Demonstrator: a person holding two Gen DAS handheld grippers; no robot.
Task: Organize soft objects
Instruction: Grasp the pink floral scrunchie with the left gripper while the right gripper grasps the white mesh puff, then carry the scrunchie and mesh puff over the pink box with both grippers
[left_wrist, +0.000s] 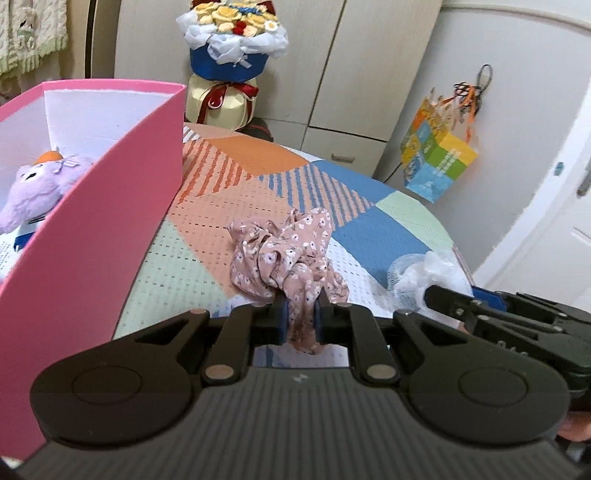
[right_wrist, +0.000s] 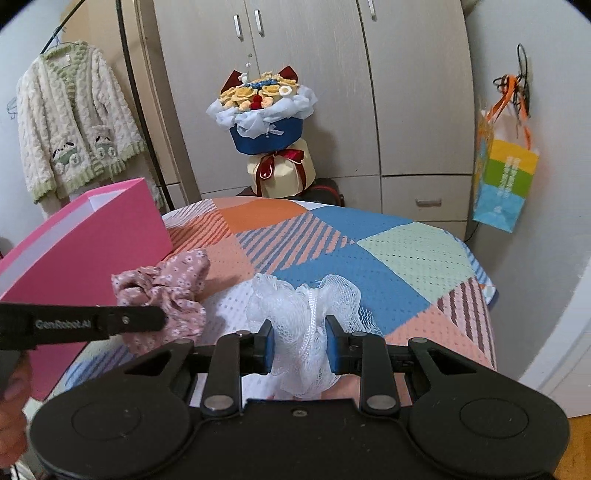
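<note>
Left tongs (left_wrist: 301, 317) clamp floral scrunchie (left_wrist: 284, 254); right tongs (right_wrist: 300, 347) clamp mesh pouf (right_wrist: 306, 314); pink box (left_wrist: 92, 221) alongside.

left claw (left_wrist: 302, 317): clamped, angled down | right claw (right_wrist: 301, 349): clamped, angled down

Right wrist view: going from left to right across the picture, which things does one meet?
Hanging cardigan → pink box → floral scrunchie → flower bouquet → white mesh pouf → colourful gift bag.
</note>
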